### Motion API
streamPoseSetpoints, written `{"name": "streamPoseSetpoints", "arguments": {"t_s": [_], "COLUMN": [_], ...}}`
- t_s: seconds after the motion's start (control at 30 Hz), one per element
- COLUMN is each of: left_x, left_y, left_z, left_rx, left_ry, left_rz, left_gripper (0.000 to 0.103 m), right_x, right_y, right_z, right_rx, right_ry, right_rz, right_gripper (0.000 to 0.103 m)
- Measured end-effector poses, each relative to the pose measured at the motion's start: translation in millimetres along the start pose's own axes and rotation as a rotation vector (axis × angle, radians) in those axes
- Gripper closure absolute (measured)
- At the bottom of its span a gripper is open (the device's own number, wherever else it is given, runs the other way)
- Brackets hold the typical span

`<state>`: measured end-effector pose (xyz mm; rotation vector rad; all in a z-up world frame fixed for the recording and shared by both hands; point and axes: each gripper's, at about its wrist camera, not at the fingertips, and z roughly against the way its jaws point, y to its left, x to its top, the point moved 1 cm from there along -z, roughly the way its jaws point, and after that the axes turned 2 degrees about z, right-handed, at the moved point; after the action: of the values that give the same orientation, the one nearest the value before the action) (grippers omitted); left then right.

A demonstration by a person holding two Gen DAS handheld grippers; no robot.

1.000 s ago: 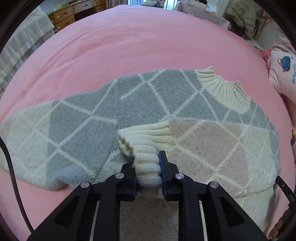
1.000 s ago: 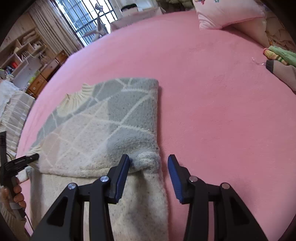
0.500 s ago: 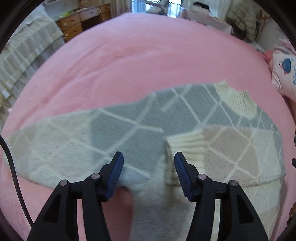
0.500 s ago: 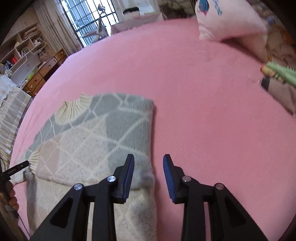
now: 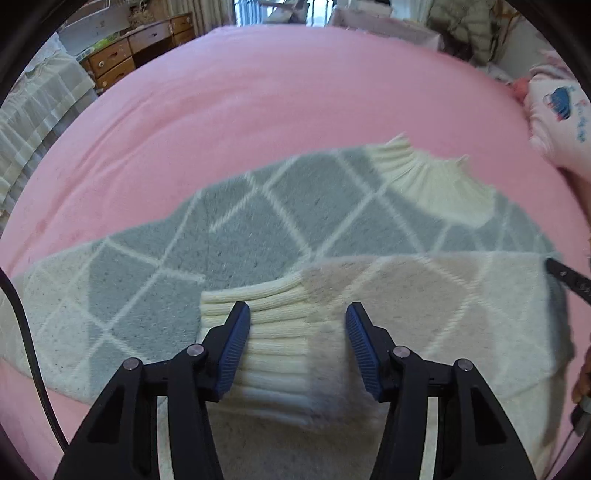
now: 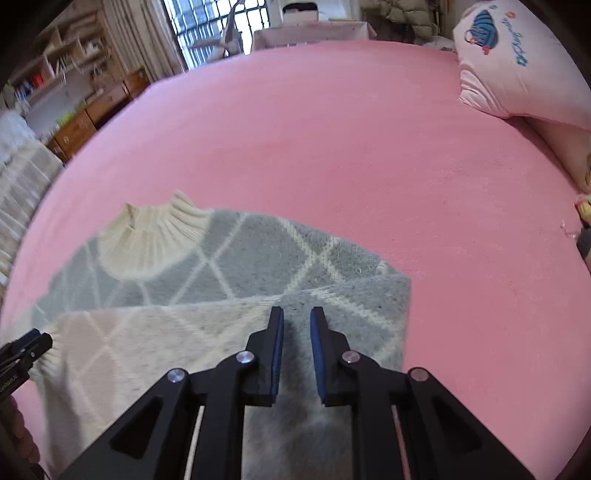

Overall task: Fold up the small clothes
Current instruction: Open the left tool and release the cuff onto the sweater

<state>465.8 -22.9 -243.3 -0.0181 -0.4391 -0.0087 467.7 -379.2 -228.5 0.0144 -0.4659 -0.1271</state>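
- Left gripper (image 5: 297, 341): let go of the ribbed cuff (image 5: 258, 332); jaws now apart, easing inward, cuff lying loose between them.
- Right gripper (image 6: 296, 347): shifted onto the sweater (image 6: 229, 280); jaws closing, narrow gap over knit.
- Sweater: mid-bed (image 6: 332, 147), sleeve folded across, long axis crosswise, collar (image 5: 432, 184) toward the far edge.

We see a pink bedspread (image 5: 258, 110) filling most of both views, smooth and bare toward 12 o'clock. At 10 o'clock in the left wrist view stands a wooden chest of drawers (image 5: 122, 62), and below it at 9 o'clock a pale checked blanket (image 5: 40, 110) hangs. A pink pillow with a blue print (image 6: 517, 59) lies at 2 o'clock in the right wrist view, touching the bedspread. At 12 o'clock we note a barred window (image 6: 218, 26); at 10 o'clock, shelves (image 6: 48, 74), blurred. A padded jacket (image 5: 469, 29) sits at 1 o'clock in the left view. A black cable (image 5: 29, 339) runs along 8 o'clock.
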Motion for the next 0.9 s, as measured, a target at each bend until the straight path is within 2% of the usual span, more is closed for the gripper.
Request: {"name": "streamPoseSetpoints", "arguments": {"t_s": [0.03,0.07,0.17,0.2,0.27,0.33,0.37,0.43,0.53,0.77,0.9], "left_x": [-1.7,-2.6,-3.1,-2.7,-1.1,1.0,0.9,-1.6,-11.6,-36.2,-47.9], "left_y": [1.7,2.9,3.5,4.4,8.5,12.7,13.0,11.6,-0.3,-17.1,-22.3], "left_z": [-9.0,-10.8,-9.0,-8.8,-8.0,-7.4,-4.8,3.6,23.0,58.1,57.3], "left_rx": [0.006,-0.002,-0.003,-0.008,-0.023,-0.032,-0.027,-0.011,0.002,-0.064,-0.052], "left_ry": [0.009,0.001,-0.011,-0.009,-0.002,0.002,0.002,-0.006,-0.027,-0.063,-0.055], "left_rz": [-0.008,-0.017,-0.045,-0.044,-0.03,-0.015,-0.017,-0.035,-0.078,-0.084,-0.093], "left_gripper": [0.051,0.051,0.051,0.051,0.051,0.051,0.051,0.051,0.051,0.051,0.051], "right_x": [0.0,-0.2,-0.4,-0.2,-0.1,-3.1,-6.1,-16.0,-35.8,-74.2,-91.6], "right_y": [-4.1,-10.7,-34.8,-38.9,-42.1,-50.6,-56.0,-60.3,-46.1,24.3,63.8], "right_z": [-6.0,-10.9,-13.4,-10.8,-5.7,-0.8,1.9,15.7,43.0,79.3,82.2], "right_rx": [-0.036,-0.061,-0.01,-0.024,-0.102,-0.215,-0.21,-0.162,-0.092,0.109,0.151], "right_ry": [0.007,0.012,0.014,0.007,-0.005,-0.003,0.004,-0.013,-0.055,-0.073,-0.062], "right_rz": [0.012,0.022,-0.012,-0.01,0.008,0.004,-0.01,-0.024,0.005,0.081,0.12], "right_gripper": [0.101,0.103,0.103,0.103,0.103,0.103,0.103,0.103,0.103,0.103,0.103]}}
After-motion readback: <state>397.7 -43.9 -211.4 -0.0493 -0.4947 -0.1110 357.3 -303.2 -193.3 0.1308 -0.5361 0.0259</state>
